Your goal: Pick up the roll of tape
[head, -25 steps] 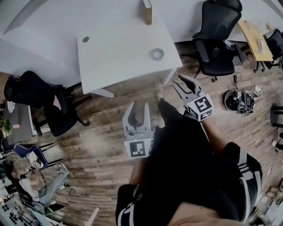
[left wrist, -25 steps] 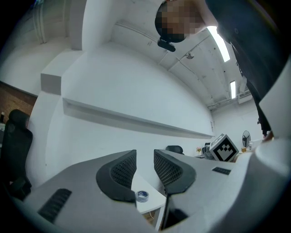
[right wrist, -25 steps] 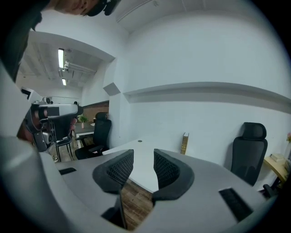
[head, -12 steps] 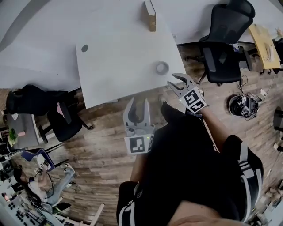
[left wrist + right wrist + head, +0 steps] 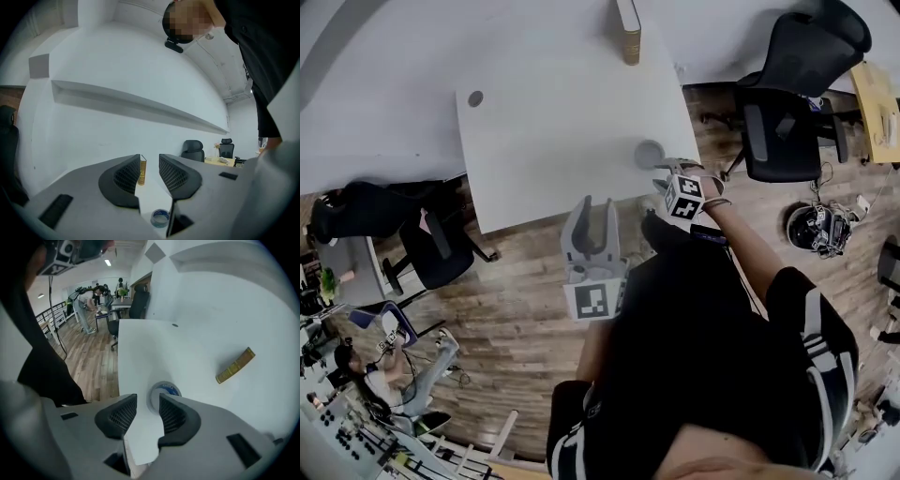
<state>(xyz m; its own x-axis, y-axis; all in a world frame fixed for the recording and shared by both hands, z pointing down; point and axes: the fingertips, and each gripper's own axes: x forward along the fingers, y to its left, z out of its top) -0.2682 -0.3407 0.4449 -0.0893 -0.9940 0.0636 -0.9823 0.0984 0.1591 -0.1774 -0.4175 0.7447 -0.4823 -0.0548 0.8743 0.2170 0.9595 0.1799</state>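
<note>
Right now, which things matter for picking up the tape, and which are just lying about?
For the job: roll of tape; right gripper, jaws opening, tape just beyond its tips; white table.
Lying about: book; black office chair; left gripper, open, empty.

**Layout of the table, the roll of tape and the grippers**

The roll of tape (image 5: 650, 153) was located on the table (image 5: 544, 131) near its right front corner, and a book (image 5: 628, 28) was stood at the far edge behind it. The right gripper (image 5: 667, 174) was held at that corner, with the roll just beyond its opening jaws, not between them. The left gripper (image 5: 595, 211) was held before the front edge, to the left. An office chair (image 5: 787, 122) was placed right of the table.
</note>
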